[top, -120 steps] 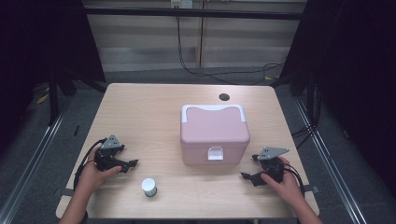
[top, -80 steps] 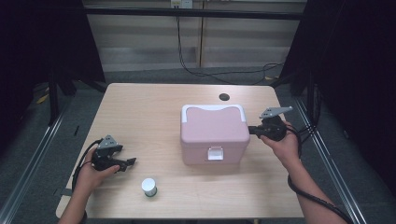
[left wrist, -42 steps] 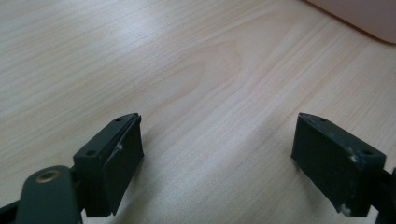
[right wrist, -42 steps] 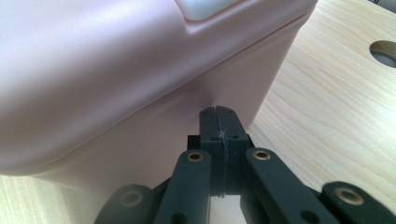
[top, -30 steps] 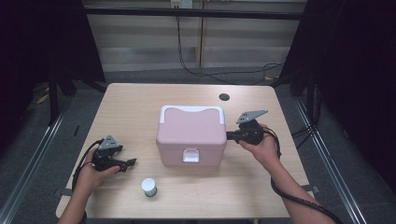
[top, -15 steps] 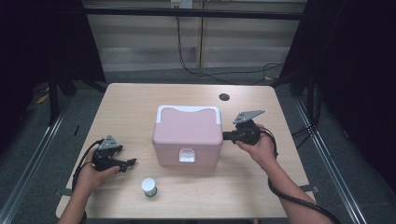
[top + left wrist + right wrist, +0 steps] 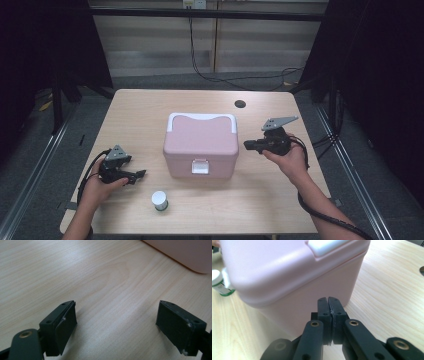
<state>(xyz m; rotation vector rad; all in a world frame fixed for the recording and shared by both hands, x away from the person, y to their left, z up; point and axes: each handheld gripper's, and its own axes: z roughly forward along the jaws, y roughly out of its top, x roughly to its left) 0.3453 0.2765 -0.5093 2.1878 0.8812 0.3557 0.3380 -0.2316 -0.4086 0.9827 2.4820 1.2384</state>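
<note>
Now | pink box [image 7: 201, 142], white handle, lid shut, upright | right gripper [image 7: 248, 145] fingers together | left gripper [image 7: 141, 174] fingers apart

I am looking at a pink box [image 7: 201, 145] sitting upright near the middle of the table [image 7: 140, 110], its lid closed. A white handle [image 7: 201, 117] is lying flat along the far edge of the lid, and a small pale latch [image 7: 200, 166] is showing on the near face. In the right gripper view the box [image 7: 287, 277] is standing close ahead, its rounded side wall facing me.
</note>
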